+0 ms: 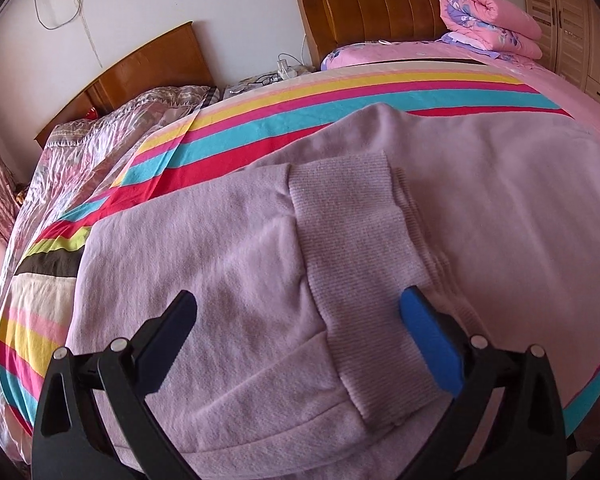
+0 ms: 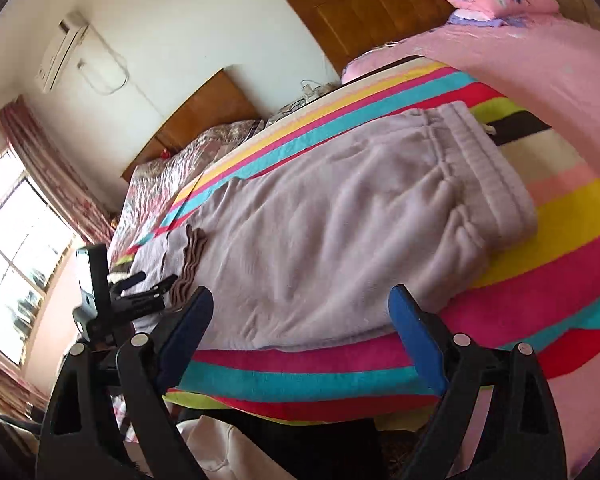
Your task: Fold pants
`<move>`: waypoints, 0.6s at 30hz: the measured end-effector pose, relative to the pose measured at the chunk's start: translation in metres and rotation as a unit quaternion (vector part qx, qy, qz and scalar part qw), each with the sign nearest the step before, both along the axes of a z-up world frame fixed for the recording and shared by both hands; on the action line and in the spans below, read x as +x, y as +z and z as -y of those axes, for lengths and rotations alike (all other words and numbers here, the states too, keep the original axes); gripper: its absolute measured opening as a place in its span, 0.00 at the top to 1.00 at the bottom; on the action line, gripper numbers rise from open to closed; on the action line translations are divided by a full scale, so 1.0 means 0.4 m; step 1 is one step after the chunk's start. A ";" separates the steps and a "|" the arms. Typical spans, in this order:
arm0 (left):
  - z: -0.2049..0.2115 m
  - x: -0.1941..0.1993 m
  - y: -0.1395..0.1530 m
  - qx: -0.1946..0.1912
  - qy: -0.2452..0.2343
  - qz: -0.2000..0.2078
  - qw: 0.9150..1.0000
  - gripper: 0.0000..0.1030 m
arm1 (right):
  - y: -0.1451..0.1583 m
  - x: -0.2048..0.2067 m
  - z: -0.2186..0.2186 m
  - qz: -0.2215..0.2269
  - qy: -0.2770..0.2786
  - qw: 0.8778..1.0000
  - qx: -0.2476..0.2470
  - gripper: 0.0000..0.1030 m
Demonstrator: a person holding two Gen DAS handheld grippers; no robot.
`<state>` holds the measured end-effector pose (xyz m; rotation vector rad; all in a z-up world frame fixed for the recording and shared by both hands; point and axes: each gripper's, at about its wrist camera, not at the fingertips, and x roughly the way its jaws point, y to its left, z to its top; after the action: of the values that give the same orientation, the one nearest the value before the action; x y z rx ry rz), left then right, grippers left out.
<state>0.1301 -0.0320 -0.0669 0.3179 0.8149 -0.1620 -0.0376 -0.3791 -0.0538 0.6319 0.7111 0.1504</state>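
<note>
Lilac fleece pants with ribbed cuffs lie folded on the striped blanket, beneath the spread, empty left gripper; right gripper, likewise spread, hovers at their near edge.

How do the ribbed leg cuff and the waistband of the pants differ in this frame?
The ribbed leg cuff is a narrow, finely ribbed band; the waistband is wider, with gathered rows. The cuff lies between the open left gripper's fingers; the waistband lies far beyond the open right gripper. Both are lilac and rest on the striped blanket.

Lilac pants on rainbow-striped blanket.
</note>
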 end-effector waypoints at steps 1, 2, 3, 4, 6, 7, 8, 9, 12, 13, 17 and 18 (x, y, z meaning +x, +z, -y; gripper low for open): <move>-0.006 0.000 -0.003 -0.005 0.000 0.000 1.000 0.01 | -0.007 -0.015 0.037 -0.001 -0.017 1.000 0.021 0.18; -0.010 0.001 -0.004 -0.010 -0.001 -0.001 1.000 0.01 | -0.010 -0.021 0.059 -0.011 -0.028 0.999 0.024 0.19; -0.015 0.001 -0.006 -0.015 -0.004 -0.003 1.000 0.01 | -0.015 -0.022 0.073 -0.026 -0.041 0.999 0.012 0.21; -0.020 0.002 -0.008 -0.020 -0.005 -0.005 1.000 0.01 | -0.019 -0.019 0.082 -0.037 -0.052 0.998 0.001 0.21; -0.027 0.005 -0.009 -0.027 -0.006 -0.011 1.000 0.01 | -0.028 -0.007 0.105 -0.044 -0.071 0.996 0.007 0.22; -0.028 0.006 -0.009 -0.028 -0.007 -0.012 1.000 0.01 | -0.034 0.004 0.118 -0.049 -0.081 0.995 0.015 0.22; -0.028 0.007 -0.009 -0.027 -0.007 -0.013 1.000 0.01 | -0.042 0.020 0.131 -0.056 -0.087 0.994 0.022 0.22; -0.026 0.006 -0.009 -0.024 -0.008 -0.011 1.000 0.01 | -0.055 0.030 0.148 -0.063 -0.091 0.993 0.030 0.22; -0.019 0.002 -0.009 -0.013 -0.010 -0.004 1.000 0.01 | -0.104 0.058 0.173 -0.094 -0.080 0.989 0.080 0.22; -0.019 0.002 -0.009 -0.013 -0.009 -0.004 1.000 0.01 | -0.108 0.064 0.172 -0.089 -0.071 0.990 0.088 0.21; -0.025 0.006 -0.011 -0.024 -0.010 -0.009 1.000 0.01 | -0.113 0.086 0.158 -0.105 -0.043 0.987 0.115 0.23; -0.027 0.006 -0.011 -0.026 -0.010 -0.010 1.000 0.01 | -0.112 0.083 0.162 -0.105 -0.054 0.987 0.112 0.29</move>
<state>0.1326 -0.0213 -0.0713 0.2758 0.8250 -0.2057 -0.0045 -0.4439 -0.0985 0.9088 0.8680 0.0639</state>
